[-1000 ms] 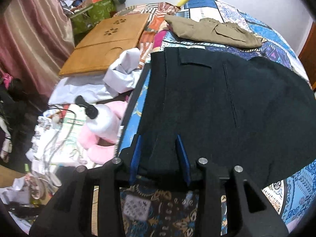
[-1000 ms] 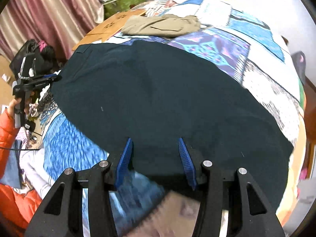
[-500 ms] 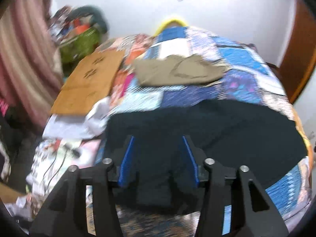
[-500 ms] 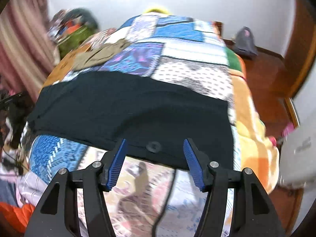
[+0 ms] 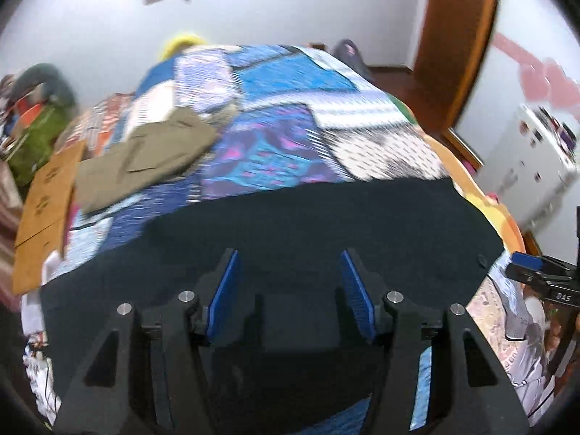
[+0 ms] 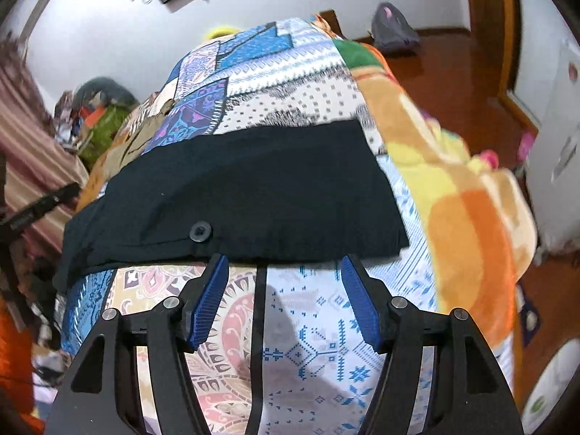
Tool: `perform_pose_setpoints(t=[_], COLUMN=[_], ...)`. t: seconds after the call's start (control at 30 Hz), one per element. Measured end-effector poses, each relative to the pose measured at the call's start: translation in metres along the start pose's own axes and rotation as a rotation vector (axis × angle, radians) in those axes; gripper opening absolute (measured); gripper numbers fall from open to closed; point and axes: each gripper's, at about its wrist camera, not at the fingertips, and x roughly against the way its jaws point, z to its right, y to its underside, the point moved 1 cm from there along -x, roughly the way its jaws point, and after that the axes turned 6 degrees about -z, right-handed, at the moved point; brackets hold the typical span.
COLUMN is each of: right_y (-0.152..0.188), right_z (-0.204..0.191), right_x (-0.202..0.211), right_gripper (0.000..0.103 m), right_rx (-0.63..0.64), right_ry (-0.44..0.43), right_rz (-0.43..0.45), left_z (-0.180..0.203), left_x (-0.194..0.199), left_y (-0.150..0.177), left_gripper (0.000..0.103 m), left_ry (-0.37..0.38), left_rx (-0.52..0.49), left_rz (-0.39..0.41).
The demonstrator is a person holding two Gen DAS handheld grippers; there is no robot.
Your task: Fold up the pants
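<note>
Black pants (image 5: 308,224) lie spread flat across the patchwork bedspread (image 5: 275,137). My left gripper (image 5: 290,284) hovers over their near part. Its jaws are opening, and black cloth shows below the gap, though the pads do not press it. In the right wrist view the pants (image 6: 253,188) end in a waistband with a dark button (image 6: 200,232). My right gripper (image 6: 284,290) sits just short of that near edge. Its jaws are opening too, with only bedspread (image 6: 311,326) between them. Each gripper shows at the edge of the other's view: the right gripper (image 5: 536,272) and the left gripper (image 6: 36,210).
Folded khaki pants (image 5: 145,152) lie further back on the bed, beside a brown cardboard sheet (image 5: 43,195). An orange and yellow blanket (image 6: 464,195) hangs over the bed's right side. Beyond it are wooden floor, a grey bag (image 6: 395,29) and a white cabinet (image 5: 543,159).
Both grippers have widened and come off the black cloth they had between their pads. The left one swung right along the pants; the right one drew back past the waistband edge.
</note>
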Motion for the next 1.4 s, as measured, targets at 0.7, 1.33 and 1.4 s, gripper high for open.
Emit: perform_pose_setpoints(t=[0.7, 1.33, 1.4], right_y=[0.004, -0.04, -0.049], right_z=[0.052, 0.024, 0.01], right_x=[-0.017, 0.024, 0.034], right_gripper=[0.061, 0.007, 0.007], right_rx=[-0.304, -0.156, -0.125], right_ry=[-0.215, -0.163, -0.173], right_rz=[0.067, 0.238, 0.268], left_z=[0.062, 0.049, 0.038], left_x=[-0.067, -0.04, -0.029], left_y=[-0.01, -0.008, -0.007], left_gripper=[0.066, 0.066, 0.066], left_ry=[0.067, 0.065, 0.065], left_rx=[-0.065, -0.038, -0.017], left_rz=[-0.108, -0.036, -0.01])
